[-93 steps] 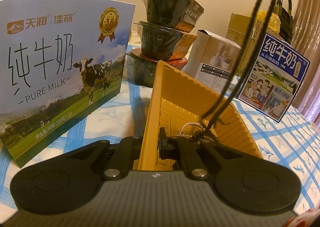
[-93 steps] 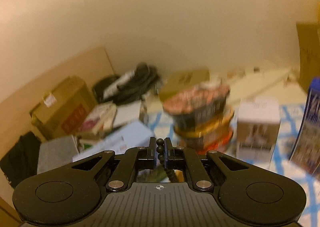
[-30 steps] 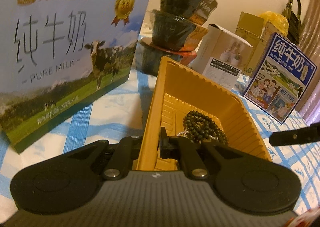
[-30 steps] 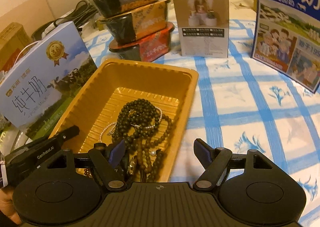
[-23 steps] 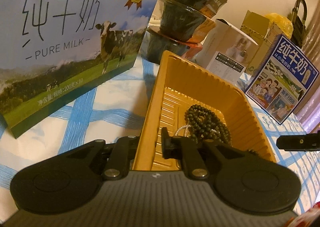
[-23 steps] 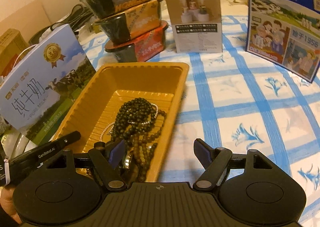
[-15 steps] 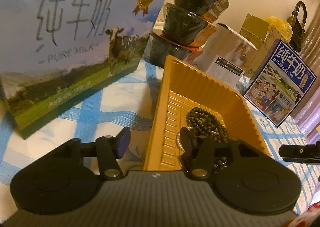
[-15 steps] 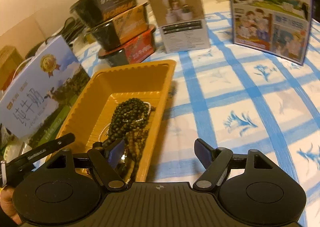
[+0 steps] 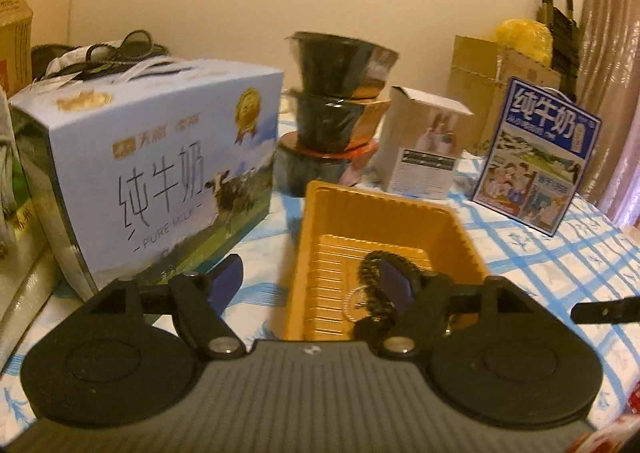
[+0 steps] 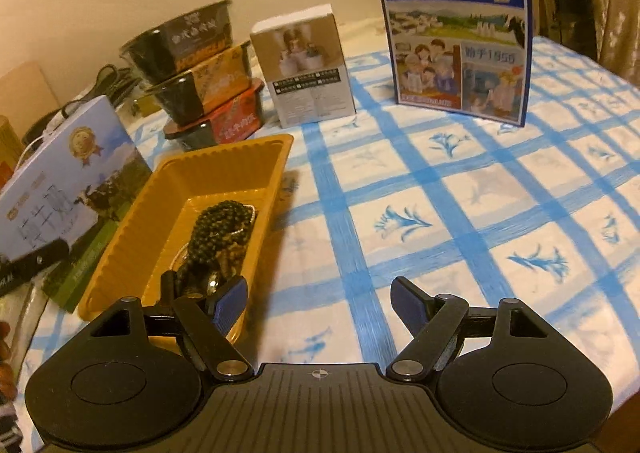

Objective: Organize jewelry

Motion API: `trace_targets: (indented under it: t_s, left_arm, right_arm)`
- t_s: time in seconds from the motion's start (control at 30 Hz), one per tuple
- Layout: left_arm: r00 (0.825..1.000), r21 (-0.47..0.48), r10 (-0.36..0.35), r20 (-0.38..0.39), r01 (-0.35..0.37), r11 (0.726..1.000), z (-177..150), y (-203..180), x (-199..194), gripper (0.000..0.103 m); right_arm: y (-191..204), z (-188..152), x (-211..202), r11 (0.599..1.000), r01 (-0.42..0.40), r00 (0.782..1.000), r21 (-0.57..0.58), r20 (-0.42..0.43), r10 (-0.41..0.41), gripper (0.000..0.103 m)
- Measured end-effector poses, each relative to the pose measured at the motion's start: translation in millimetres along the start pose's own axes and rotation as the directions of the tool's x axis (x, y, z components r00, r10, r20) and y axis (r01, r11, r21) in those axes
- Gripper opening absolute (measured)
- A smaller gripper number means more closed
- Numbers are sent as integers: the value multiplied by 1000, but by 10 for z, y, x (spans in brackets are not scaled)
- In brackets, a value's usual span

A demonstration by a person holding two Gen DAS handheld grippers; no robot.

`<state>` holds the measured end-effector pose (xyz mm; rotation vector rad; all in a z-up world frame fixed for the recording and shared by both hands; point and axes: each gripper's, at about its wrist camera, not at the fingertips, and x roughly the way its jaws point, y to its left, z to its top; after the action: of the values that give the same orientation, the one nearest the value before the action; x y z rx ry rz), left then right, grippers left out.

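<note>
The left gripper (image 9: 310, 281) has just been opening; its jaws stand wide apart and grasp nothing, though the near wall of the yellow tray (image 9: 298, 249) sits between its fingertips in view. Just ahead of its right finger, dark bead strands (image 9: 374, 277) and a thin pale chain (image 9: 352, 303) lie piled on the tray's ribbed floor. To its left stands a pale blue milk carton (image 9: 160, 173); beyond the tray, stacked black bowls (image 9: 336, 93).

The right gripper (image 10: 318, 303) is also released, jaws spread over bare blue-checked tablecloth (image 10: 440, 213). The tray (image 10: 224, 161) with the beads (image 10: 216, 229) lies ahead to its left, touching neither finger. Farther ahead stand a small white box (image 10: 304, 69) and a dark blue milk box (image 10: 456, 29).
</note>
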<state>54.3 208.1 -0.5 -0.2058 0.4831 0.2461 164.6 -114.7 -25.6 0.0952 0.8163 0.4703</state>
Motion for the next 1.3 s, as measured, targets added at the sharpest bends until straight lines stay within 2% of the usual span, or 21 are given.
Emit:
trace_targets:
  t_s: [0.13, 0.3, 0.4, 0.53, 0.67, 1.03, 1.3]
  left_arm:
    - [999, 18, -35, -13, 35, 999, 8, -191, -178, 75]
    - [991, 68, -87, -101, 94, 993, -96, -460, -369, 75]
    - [984, 108, -74, -165, 92, 990, -205, -631, -440, 76]
    - [951, 95, -101, -291, 133, 986, -332, -801, -449, 76]
    - [927, 115, -104, -360, 155, 981, -425, -928, -426, 76]
    - [925, 149, -70, -373, 134, 980, -526, -1042, -433, 76]
    - [924, 164, -68, -376, 139, 977, -544, -1070, -420, 76]
  right_arm:
    - [75, -124, -219, 1000, 0, 1000, -18, 19, 1, 78]
    - [118, -261, -428, 1000, -14, 1000, 3, 16, 14, 78]
    - [129, -320, -524, 1000, -12, 1000, 20, 12, 11, 78]
    - [120, -394, -611, 1000, -1, 1000, 19, -8, 1, 78]
    - [111, -480, -665, 1000, 13, 1000, -2, -20, -13, 78]
    - [-4, -670, -559, 999, 35, 993, 4, -112, -34, 78]
    - [-18, -734, -520, 999, 29, 991, 14, -131, -27, 78]
